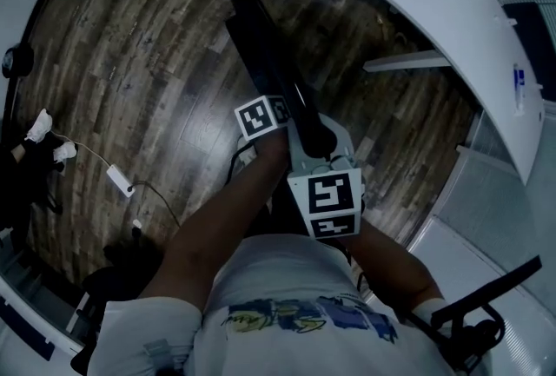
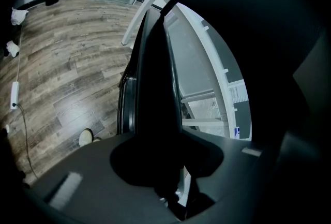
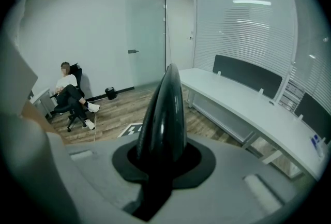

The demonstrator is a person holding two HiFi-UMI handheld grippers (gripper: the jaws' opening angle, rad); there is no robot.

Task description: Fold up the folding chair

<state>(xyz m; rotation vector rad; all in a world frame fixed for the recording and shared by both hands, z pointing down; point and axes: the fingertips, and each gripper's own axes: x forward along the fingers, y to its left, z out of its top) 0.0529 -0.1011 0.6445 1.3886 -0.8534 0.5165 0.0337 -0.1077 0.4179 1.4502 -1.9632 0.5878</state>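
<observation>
The black folding chair [image 1: 261,36] stands as a narrow slab running from the floor near a desk leg up to my hands. In the head view my left gripper [image 1: 285,112], with its marker cube, sits on the chair's upper end. My right gripper [image 1: 318,138] holds the same end just below it. In the left gripper view the dark chair panel [image 2: 155,88] fills the gap between the jaws of the left gripper [image 2: 165,171]. The right gripper view shows a glossy black chair edge [image 3: 163,114] rising from between the jaws of the right gripper [image 3: 160,166]. Both are shut on the chair.
A long curved white desk [image 1: 417,9] runs along the right with its leg [image 1: 404,62] close to the chair. On the wood floor at left lie a white cable with charger [image 1: 117,179] and shoes [image 1: 39,127]. A person sits on an office chair [image 3: 70,96] by the far wall.
</observation>
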